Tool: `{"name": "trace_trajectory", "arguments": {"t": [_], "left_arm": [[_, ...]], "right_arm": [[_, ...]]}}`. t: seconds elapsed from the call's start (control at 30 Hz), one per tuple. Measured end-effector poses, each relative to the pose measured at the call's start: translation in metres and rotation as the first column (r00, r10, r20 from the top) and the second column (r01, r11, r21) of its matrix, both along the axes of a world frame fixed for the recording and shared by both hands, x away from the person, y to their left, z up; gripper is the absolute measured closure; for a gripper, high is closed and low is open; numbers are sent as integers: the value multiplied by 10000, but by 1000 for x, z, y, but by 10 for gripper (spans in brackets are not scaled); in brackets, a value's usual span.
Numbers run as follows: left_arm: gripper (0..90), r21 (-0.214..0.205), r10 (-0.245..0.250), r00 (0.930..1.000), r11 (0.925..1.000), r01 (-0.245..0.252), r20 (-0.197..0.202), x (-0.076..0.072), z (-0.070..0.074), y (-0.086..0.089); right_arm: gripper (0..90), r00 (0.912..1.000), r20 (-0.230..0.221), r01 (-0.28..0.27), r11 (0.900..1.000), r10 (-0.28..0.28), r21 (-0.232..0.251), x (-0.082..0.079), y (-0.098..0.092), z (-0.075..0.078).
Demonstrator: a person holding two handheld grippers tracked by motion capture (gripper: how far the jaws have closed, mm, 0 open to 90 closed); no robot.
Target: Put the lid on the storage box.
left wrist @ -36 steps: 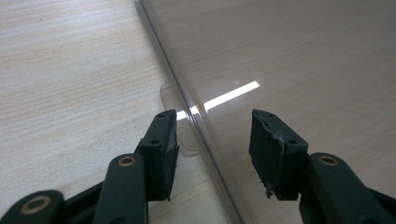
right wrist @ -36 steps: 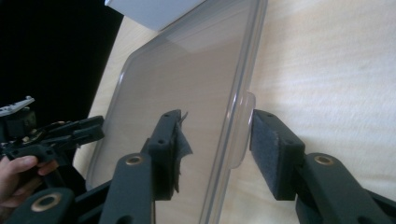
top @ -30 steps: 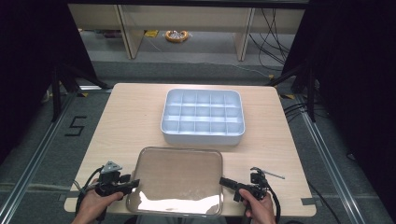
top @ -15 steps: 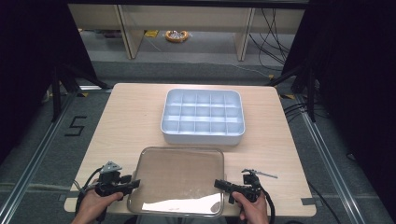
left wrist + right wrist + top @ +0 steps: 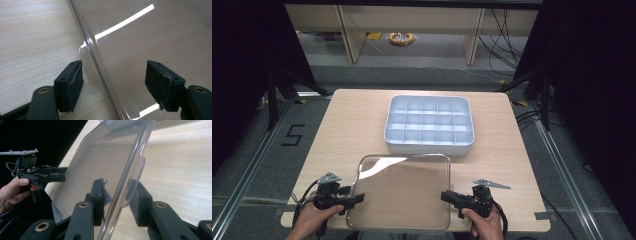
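— What's the left gripper (image 5: 357, 199) doing, from where you stand?

— It's at the left edge of the clear lid (image 5: 402, 192), near the front of the counter (image 5: 352, 120). In the left gripper view its 2 jaws stand wide apart, one on each side of the lid's rim, with the small tab (image 5: 86, 65) on that edge just beside the outer jaw. Neither pad presses the plastic, so it has hold of nothing.

— And the lid itself?

— It sits between the 2 grippers, just in front of the pale divided tray (image 5: 430, 125) in the middle of the counter. Its right side looks raised; in the right gripper view the sheet (image 5: 100, 170) stands steeply tilted.

— The right gripper (image 5: 446, 196)?

— Its jaws are drawn close together with the lid's right edge and its tab (image 5: 136, 182) between them. The pads look pressed against the plastic from both sides, so it grips the lid. Beyond it, in that same view, a hand (image 5: 12, 191) holds the other gripper (image 5: 62, 173) at the far edge.
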State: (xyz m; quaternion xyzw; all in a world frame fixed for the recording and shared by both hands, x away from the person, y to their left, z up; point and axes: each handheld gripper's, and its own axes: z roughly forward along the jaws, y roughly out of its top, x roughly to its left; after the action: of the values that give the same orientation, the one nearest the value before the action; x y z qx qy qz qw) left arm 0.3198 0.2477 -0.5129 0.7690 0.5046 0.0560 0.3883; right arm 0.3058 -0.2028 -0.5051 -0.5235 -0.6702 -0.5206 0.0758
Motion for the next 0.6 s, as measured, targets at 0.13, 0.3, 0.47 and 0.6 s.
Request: {"name": "trace_trajectory", "arguments": {"t": [0.13, 0.3, 0.47, 0.6], "left_arm": [[310, -605, 321, 9994, 9976, -327, -102, 3, -2, 2], [320, -1325, 700, 9963, 9882, -761, -504, 7, -2, 3], [425, -1584, 1054, 9921, 9807, -1149, -674, 6, -2, 7], [476, -1603, 1216, 9922, 9792, -1246, -287, 1, 5, 8]], "right_arm": [[677, 9987, 398, -328, 9995, 329, -34, 3, -1, 2], [681, 9963, 709, -469, 9987, 481, -182, 7, 0, 6], [692, 9997, 130, -183, 9997, 185, -163, 8, -4, 10], [692, 9990, 401, -173, 9986, 193, -498, 8, -4, 11]]}}
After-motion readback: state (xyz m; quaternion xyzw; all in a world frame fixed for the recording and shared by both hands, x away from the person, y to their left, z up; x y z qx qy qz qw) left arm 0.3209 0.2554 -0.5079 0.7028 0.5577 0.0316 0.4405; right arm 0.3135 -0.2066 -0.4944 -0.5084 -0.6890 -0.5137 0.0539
